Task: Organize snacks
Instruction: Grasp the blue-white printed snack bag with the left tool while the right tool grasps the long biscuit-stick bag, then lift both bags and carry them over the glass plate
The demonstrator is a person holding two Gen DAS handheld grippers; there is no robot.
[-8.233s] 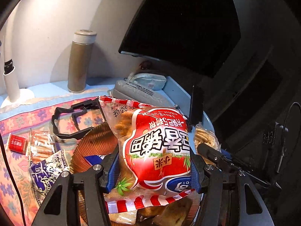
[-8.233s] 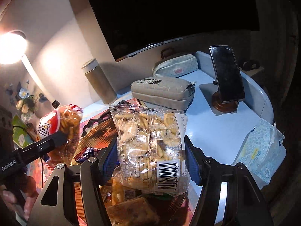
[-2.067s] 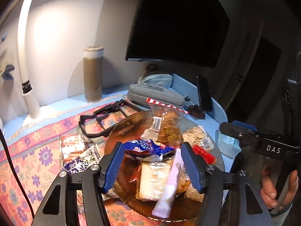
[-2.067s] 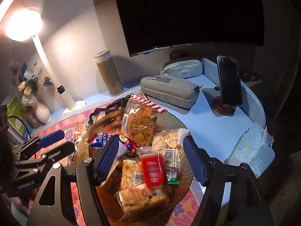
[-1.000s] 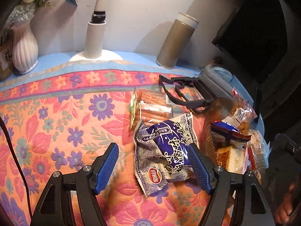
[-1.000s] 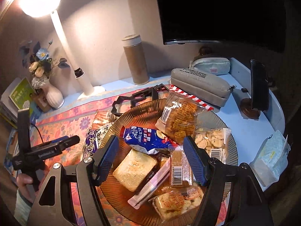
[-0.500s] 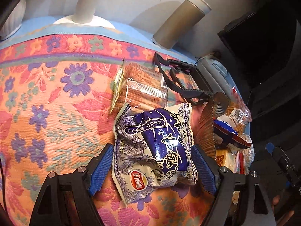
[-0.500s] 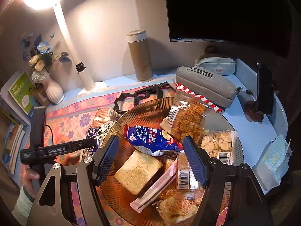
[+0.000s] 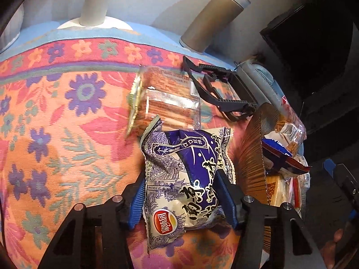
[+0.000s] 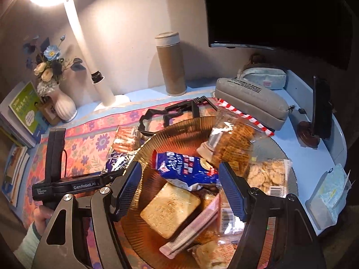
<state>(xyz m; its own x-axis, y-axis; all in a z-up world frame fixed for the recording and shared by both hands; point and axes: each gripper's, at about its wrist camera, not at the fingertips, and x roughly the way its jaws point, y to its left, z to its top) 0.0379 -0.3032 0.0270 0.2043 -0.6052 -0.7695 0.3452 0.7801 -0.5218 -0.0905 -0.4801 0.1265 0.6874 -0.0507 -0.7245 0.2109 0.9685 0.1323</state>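
Left gripper (image 9: 182,198) closing on a blue-and-white snack bag (image 9: 187,179) beside the full amber bowl (image 10: 179,130).

The bag lies on the floral cloth (image 9: 67,116) of the table, its sides between the closing fingers (image 9: 136,198), pads pressing it. The bowl holds one blue packet (image 10: 186,168), one toast slice (image 10: 170,208), one cracker bag (image 10: 271,177), one red-striped bag (image 10: 235,141), one pink stick (image 10: 193,228). The right gripper (image 10: 180,190) hovers above, fingers apart and empty.

Left gripper (image 9: 182,192) closing — now squeezing purple packet (image 9: 187,179).
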